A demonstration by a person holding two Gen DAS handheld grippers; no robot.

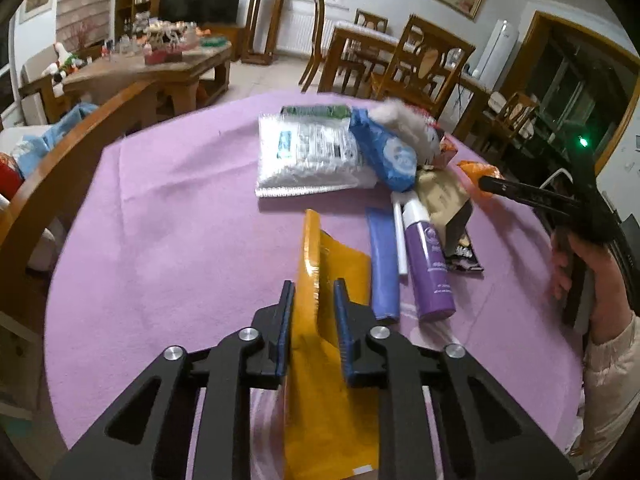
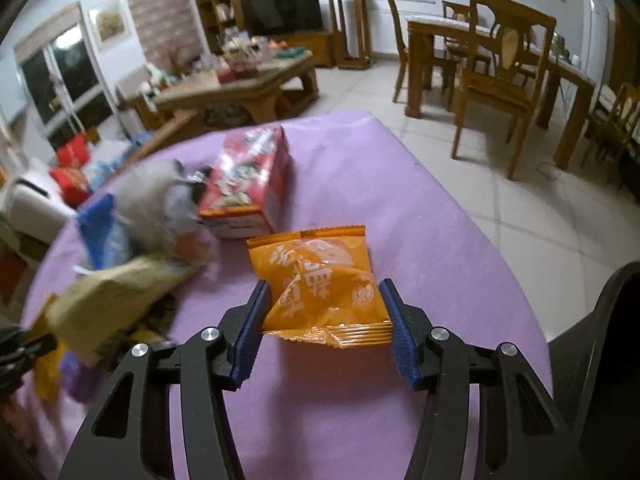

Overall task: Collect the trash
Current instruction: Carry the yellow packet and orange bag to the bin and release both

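Note:
My left gripper [image 1: 313, 292] is shut on a yellow padded mailer [image 1: 332, 360], whose pinched edge stands up between the blue pads while the rest lies on the purple tablecloth [image 1: 160, 220]. In the right wrist view my right gripper [image 2: 324, 292] is shut on a crumpled orange snack packet [image 2: 320, 276], with both pads pressing its sides. The left wrist view shows the right gripper [image 1: 486, 183] from the side at the orange packet [image 1: 474, 168], with a person's hand [image 1: 580, 264] on its handle.
A trash pile lies beyond: a white bubble mailer [image 1: 308, 156], blue packet [image 1: 384, 152], purple bottle [image 1: 428, 264], violet wrapper [image 1: 384, 264], brown paper bag [image 1: 440, 196] and red carton [image 2: 248, 184]. A wooden chair back [image 1: 80, 152] curves along the table's left side.

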